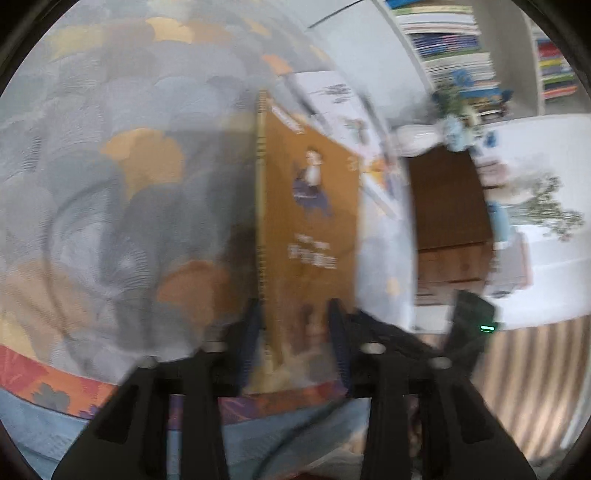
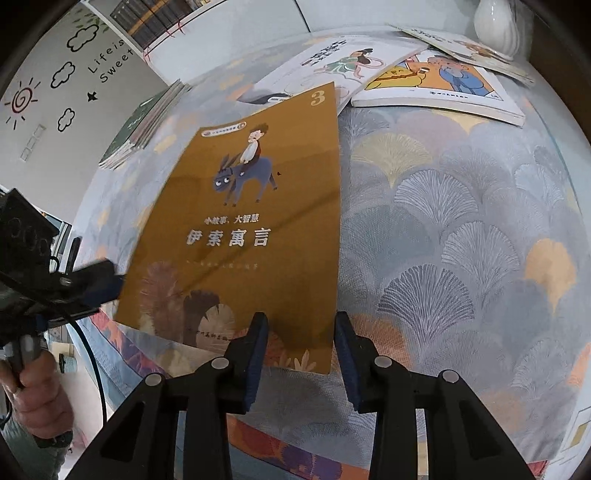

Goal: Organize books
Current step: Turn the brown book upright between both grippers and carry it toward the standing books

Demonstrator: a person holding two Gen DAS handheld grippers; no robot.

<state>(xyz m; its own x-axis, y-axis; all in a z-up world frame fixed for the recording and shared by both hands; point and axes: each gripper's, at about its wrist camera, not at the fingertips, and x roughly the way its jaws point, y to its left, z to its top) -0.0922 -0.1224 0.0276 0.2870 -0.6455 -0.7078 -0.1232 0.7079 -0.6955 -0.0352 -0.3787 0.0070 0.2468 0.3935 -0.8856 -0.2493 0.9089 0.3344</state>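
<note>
Nearest the lens in the right wrist view, the right claw [image 2: 301, 325] is hanging low over the near edge of the brown book [image 2: 258, 236], its two blue-padded jaws standing apart with the book's bottom right corner showing between them; whether the pads are touching the cover cannot be told. The left claw [image 2: 107, 284] is reaching in from the left side of that view and, in its own blurred picture, is clamped together on the book's edge near the spine. The book is lying tilted, its near edge lifted off the patterned cloth [image 2: 461, 240] covering the worktop, with the far end pointing toward two other picture books [image 2: 436, 88] lying flat beside a white vase [image 2: 493, 22]. A small stack of books [image 2: 147, 122] is sitting at the left edge of the cloth.

The brown book is looking thin, light and glossy, a soft cover likely to sag and slide when pinched at one corner. Holding it close to the spine, where it is stiffest, seems the safer grip, with the second claw steadying the opposite edge.
</note>
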